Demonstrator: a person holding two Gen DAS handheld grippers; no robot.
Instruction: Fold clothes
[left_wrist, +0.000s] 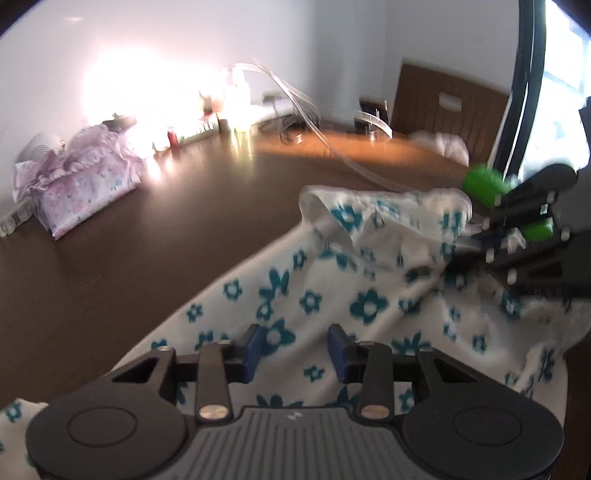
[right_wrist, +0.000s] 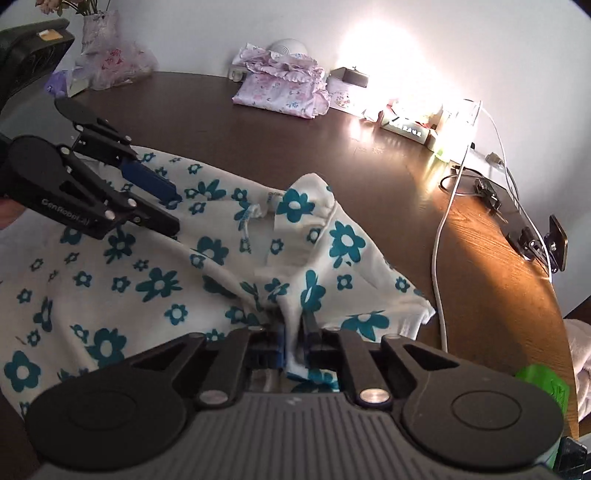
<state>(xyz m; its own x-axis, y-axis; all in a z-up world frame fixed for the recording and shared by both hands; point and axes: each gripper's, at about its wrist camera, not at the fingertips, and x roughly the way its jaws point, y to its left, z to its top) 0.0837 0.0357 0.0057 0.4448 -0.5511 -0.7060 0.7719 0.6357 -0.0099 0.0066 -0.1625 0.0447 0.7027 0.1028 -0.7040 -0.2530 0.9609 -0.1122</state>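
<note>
A white garment with teal flowers (left_wrist: 332, 295) lies spread on the dark wooden table (left_wrist: 129, 229); it also shows in the right wrist view (right_wrist: 147, 266). My left gripper (left_wrist: 295, 347) is open just above the cloth, blue pads apart, holding nothing. It shows from the side in the right wrist view (right_wrist: 166, 206). My right gripper (right_wrist: 294, 343) is shut on a bunched fold of the garment near its waistband and lifts it a little. It shows at the right of the left wrist view (left_wrist: 476, 247).
A folded pink floral garment (right_wrist: 284, 88) lies at the table's far side by the wall, also in the left wrist view (left_wrist: 85, 181). A white cable (right_wrist: 443, 229), small boxes and clutter (right_wrist: 410, 125) sit along the far right edge. A chair (left_wrist: 443, 103) stands behind.
</note>
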